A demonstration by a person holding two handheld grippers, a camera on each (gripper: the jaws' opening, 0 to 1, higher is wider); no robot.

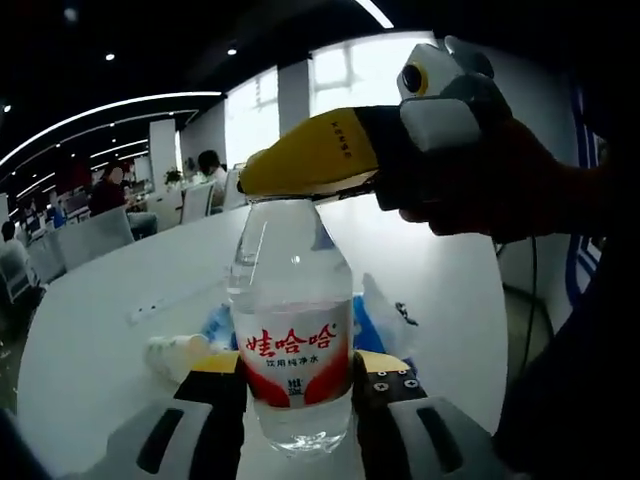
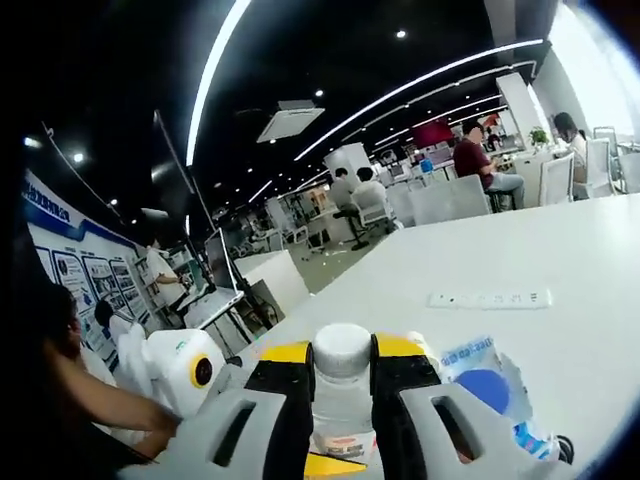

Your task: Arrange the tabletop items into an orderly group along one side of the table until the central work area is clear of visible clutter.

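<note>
Left gripper (image 1: 297, 390) clamped on the label band of the clear plastic water bottle (image 1: 291, 320), upright over the white round table (image 1: 90, 340); right gripper (image 2: 340, 385) closed round its white cap (image 2: 342, 350) from above. Long axis vertical — both claws on one bottle, left lower. Beyond it, a crumpled blue-and-clear plastic wrapper (image 2: 480, 375) and a white power strip (image 2: 490, 298). Red label print: 娃哈哈, smaller line 饮用纯净水 — Wahaha, apparently.

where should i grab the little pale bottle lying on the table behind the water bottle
Grip the small pale bottle across its middle, coming from above: it lies on its side on the white table, so its rounded body faces up. Both grippers are busy on the water bottle, so free one first.
</note>
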